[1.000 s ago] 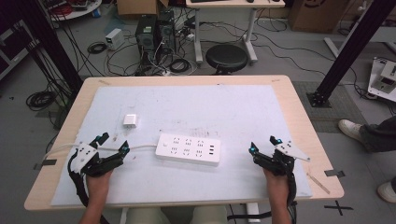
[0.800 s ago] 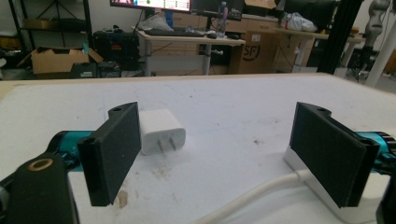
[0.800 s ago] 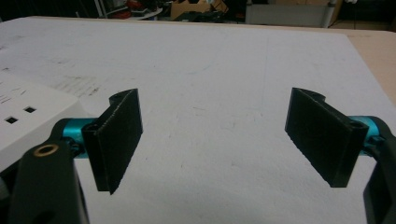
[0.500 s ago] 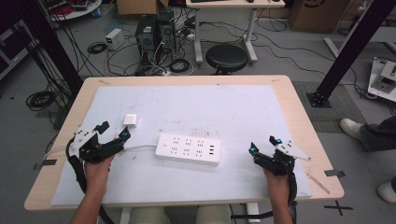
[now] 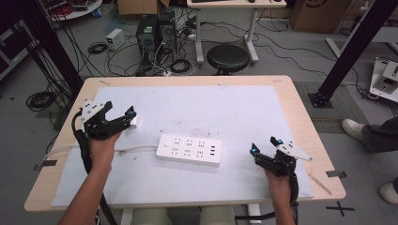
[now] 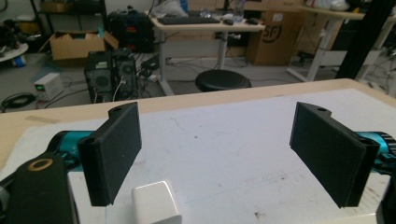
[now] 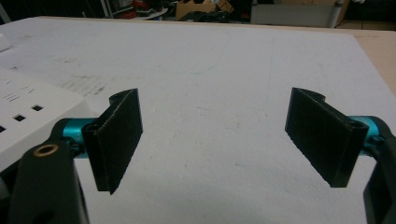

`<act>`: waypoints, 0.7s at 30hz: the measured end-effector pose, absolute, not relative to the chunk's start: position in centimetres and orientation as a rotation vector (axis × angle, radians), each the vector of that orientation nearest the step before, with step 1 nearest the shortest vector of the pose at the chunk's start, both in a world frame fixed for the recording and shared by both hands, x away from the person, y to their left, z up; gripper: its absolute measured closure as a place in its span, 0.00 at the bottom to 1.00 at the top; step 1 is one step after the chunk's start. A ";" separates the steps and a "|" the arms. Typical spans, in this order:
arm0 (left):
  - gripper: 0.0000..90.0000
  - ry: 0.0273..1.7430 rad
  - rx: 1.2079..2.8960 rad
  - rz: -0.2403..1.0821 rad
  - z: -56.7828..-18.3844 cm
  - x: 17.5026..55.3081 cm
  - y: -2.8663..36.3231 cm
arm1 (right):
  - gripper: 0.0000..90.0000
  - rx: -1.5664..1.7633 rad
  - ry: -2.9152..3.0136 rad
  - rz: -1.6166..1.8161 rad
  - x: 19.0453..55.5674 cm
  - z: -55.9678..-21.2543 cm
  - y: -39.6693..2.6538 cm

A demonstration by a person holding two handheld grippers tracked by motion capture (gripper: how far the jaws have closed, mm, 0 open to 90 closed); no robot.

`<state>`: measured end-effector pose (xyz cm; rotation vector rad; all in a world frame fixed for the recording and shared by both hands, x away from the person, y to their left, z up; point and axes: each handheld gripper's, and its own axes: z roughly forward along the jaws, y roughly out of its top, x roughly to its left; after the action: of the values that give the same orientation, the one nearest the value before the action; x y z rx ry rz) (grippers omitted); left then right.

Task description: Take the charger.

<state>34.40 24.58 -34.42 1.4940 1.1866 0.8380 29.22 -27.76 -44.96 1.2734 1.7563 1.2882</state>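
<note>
A white power strip (image 5: pixel 190 150) lies in the middle of the white mat, its cord (image 5: pixel 136 149) trailing left. A small white adapter (image 5: pixel 135 123) sits on the mat to its upper left. My left gripper (image 5: pixel 120 112) hovers open right over the adapter, partly covering it. In the left gripper view the adapter (image 6: pixel 156 204) lies low between the wide-apart jaws, close to the left pad (image 6: pixel 112 156). My right gripper (image 5: pixel 264 145) rests open near the mat's right front, apart from the strip. The strip's end (image 7: pixel 28 112) shows left of the right gripper (image 7: pixel 215 140).
The wooden table (image 5: pixel 300 112) carries a white mat (image 5: pixel 225 108). Behind the table on the floor stand a black stool (image 5: pixel 228 58), computer towers (image 5: pixel 152 30) and tangled cables. A person's shoe (image 5: pixel 354 129) is at the right.
My left gripper has moved forward and to the right, from the front left edge up to the white adapter. The right gripper and power strip have stayed put.
</note>
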 end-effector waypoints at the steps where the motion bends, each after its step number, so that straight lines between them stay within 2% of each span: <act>1: 0.18 1.202 1.504 0.838 -34.3 34.8 24.5 | 0.22 1.273 1.757 1.289 29.2 -45.0 -27.8; 21: 0.19 1.359 1.582 0.875 -36.6 39.5 24.8 | 0.22 1.271 1.757 1.282 29.2 -45.0 -27.7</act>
<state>39.46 24.77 -36.61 1.5821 1.3593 0.8755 29.23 -27.70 -44.96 1.2707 1.7569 1.2817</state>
